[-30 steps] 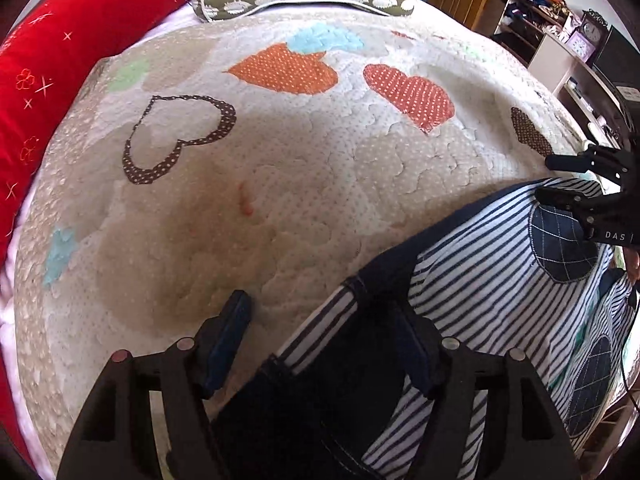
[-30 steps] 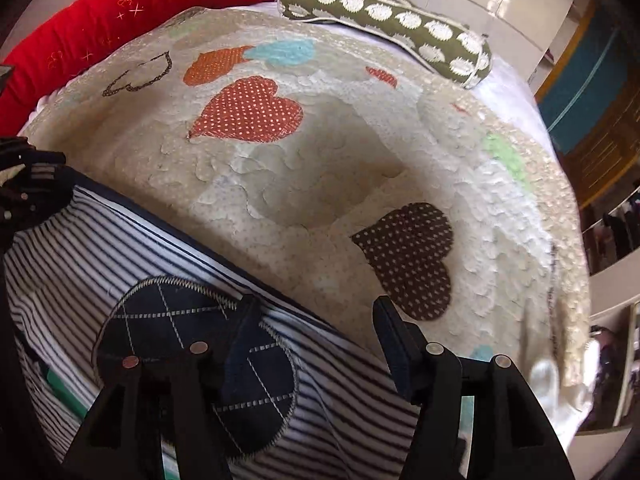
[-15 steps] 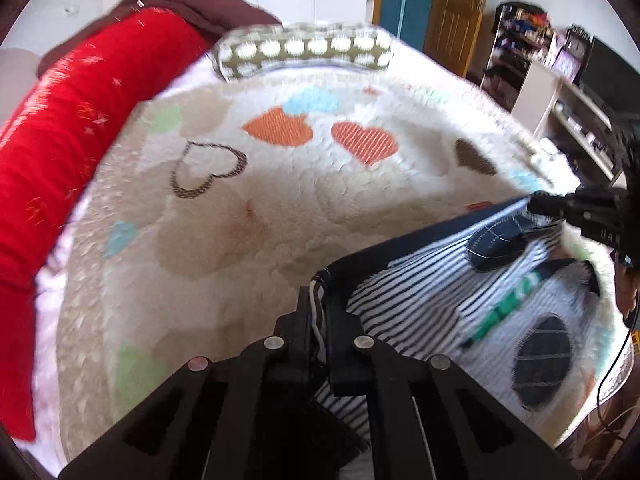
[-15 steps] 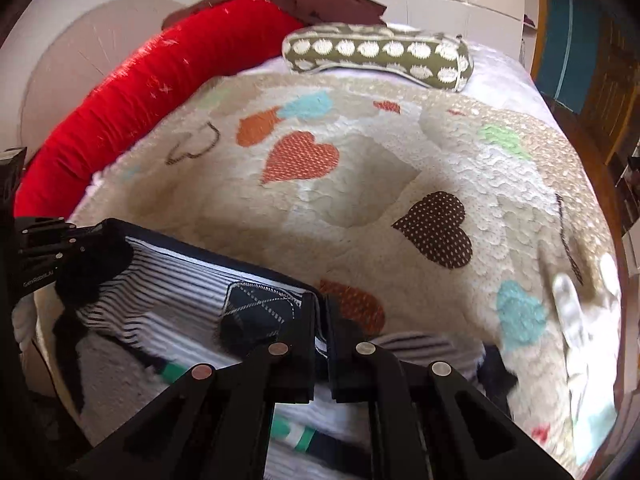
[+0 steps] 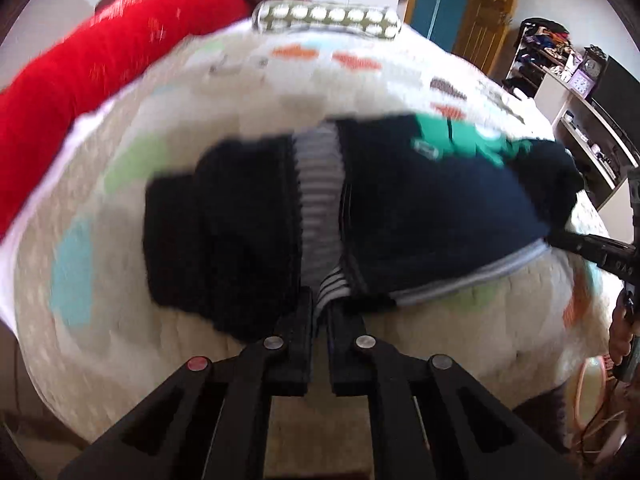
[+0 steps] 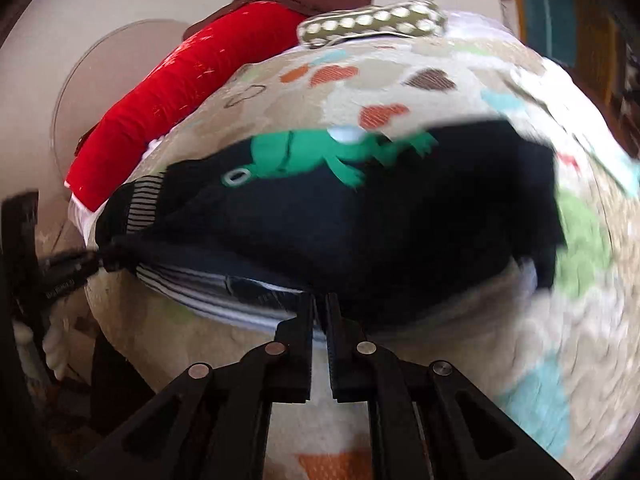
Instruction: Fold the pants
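Nearest each lens, both tools are pinched tight on cloth. Left gripper (image 5: 319, 312): jaws nearly together, a fold of striped lining caught between them at the near edge of the pants (image 5: 420, 208). Right gripper (image 6: 320, 312): same narrow state, clamped on the striped-and-navy near hem of the pants (image 6: 360, 232). Pants hang spread from the two grips over the heart-patterned quilt (image 5: 248, 92), navy side showing, green frog appliqué (image 6: 320, 152) toward the far edge. Whether the far edge rests on the quilt or floats above it cannot be told; both views are motion-blurred. Long axis of the garment runs side to side, from one gripper to the other; in the left view the other tool's black finger meets the cloth at the right end, in the right view at the left end. So each hand holds one end of the same near edge and neither is nearer the bulk. Judgement: a fold is mid-carry, and the coming move depends on laying this held edge down parallel to the far edge. Beyond the pants: red bolster (image 5: 100, 52) along the quilt's left side, dotted olive pillow (image 5: 328, 16) at its far end.
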